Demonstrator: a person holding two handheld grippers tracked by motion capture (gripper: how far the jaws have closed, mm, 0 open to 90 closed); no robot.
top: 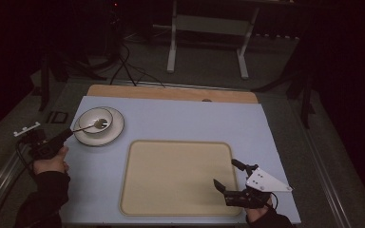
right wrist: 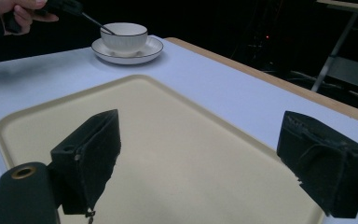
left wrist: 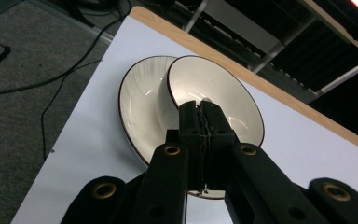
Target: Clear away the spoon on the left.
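Observation:
A white bowl (top: pixel 96 121) with a dark rim stands on a matching saucer (top: pixel 115 130) at the table's left rear. A metal spoon (top: pixel 86 127) rests in the bowl, its handle pointing left. My left gripper (top: pixel 69 133) is shut on the end of that handle; in the left gripper view the jaws press together over the bowl (left wrist: pixel 223 88) with the thin handle (left wrist: pixel 201 128) pinched between them. My right gripper (top: pixel 225 173) stands open over the right edge of the beige tray (top: pixel 171 175), nothing between its jaws (right wrist: pixel 200 126). The right gripper view shows bowl (right wrist: pixel 123 37) and spoon (right wrist: pixel 98 23) far off.
The pale blue table top (top: pixel 190 121) has a wooden strip (top: pixel 171 92) along its far edge. Beyond it stand a white metal frame (top: pixel 206 38) and cables (top: pixel 128 66) on the floor. The tray's surface is bare.

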